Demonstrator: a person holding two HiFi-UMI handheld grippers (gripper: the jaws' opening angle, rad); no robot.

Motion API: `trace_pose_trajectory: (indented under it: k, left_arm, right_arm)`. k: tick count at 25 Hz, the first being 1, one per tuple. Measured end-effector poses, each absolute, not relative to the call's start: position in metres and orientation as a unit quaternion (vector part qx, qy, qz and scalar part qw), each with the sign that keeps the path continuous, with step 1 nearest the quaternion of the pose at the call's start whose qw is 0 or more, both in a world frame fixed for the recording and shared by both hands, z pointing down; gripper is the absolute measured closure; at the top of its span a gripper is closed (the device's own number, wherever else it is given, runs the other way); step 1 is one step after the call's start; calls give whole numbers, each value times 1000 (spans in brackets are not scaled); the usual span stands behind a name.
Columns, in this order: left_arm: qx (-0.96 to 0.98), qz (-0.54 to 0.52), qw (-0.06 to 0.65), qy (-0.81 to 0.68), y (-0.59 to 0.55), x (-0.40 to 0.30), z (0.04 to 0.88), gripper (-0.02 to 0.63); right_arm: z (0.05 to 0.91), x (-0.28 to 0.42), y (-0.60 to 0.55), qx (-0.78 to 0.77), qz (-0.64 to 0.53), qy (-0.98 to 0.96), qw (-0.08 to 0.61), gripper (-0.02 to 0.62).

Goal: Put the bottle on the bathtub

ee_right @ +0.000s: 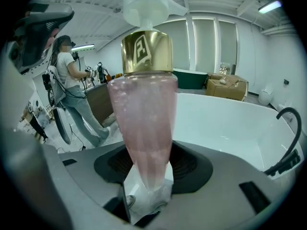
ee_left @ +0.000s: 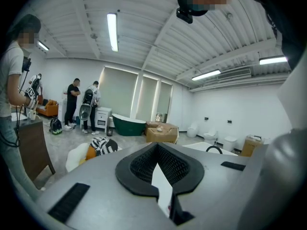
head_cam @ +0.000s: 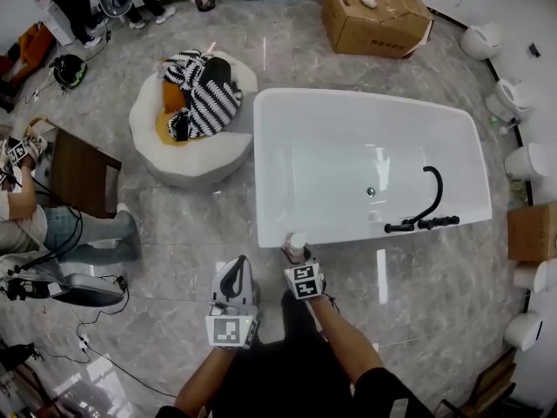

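Note:
A pink pump bottle (ee_right: 144,119) with a gold collar and a white pump head stands upright in my right gripper (ee_right: 146,195), which is shut on its lower end. In the head view the bottle (head_cam: 297,246) is at the near left corner of the white bathtub (head_cam: 261,164), at about rim height; whether it touches the rim I cannot tell. The right gripper (head_cam: 300,266) is just below it. My left gripper (head_cam: 233,287) hangs to the left over the floor, shut with nothing in it (ee_left: 163,195). The tub's white wall (ee_right: 225,123) fills the space behind the bottle.
A black faucet (head_cam: 426,207) stands on the tub's near right rim. A round white pouf (head_cam: 187,159) with striped cloth lies left of the tub. A cardboard box (head_cam: 374,16) sits beyond. A person (head_cam: 52,233) and a wooden table (head_cam: 78,172) are at far left; toilets (head_cam: 525,159) line the right.

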State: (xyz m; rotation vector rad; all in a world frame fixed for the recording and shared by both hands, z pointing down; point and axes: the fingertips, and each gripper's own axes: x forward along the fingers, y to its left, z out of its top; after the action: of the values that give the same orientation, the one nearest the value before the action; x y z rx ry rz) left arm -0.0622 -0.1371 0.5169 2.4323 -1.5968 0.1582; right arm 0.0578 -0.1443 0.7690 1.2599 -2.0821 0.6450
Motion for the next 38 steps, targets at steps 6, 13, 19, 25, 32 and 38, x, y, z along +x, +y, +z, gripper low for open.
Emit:
trace_pose_trajectory:
  k: [6,13,19,25,32,38]
  left_arm:
    - [830,59,118,-542,-147,-57,529,591]
    - [822,55,136,-551,-158,-56,538,591]
    - [818,59,137,-555,-162,-55,544,591]
    - [814,60,142,-560,-170,-59,553,591]
    - [811,63,146,-564,-177,-63,562,591]
    - [809,67,155,-563,-181,-61,571,591]
  right_arm:
    - [803,57,-155,467,247,-787,317,371]
    - [835,60,-165,460,263,-782,329,371]
    - [850,53,-172,447,262,-788,332,371]
    - [864,49,-184,444,264,-787,338,371]
    - [879,46,-192,437,262,-788,345,371]
    - [887,45,-196,435,265,-787,350,371]
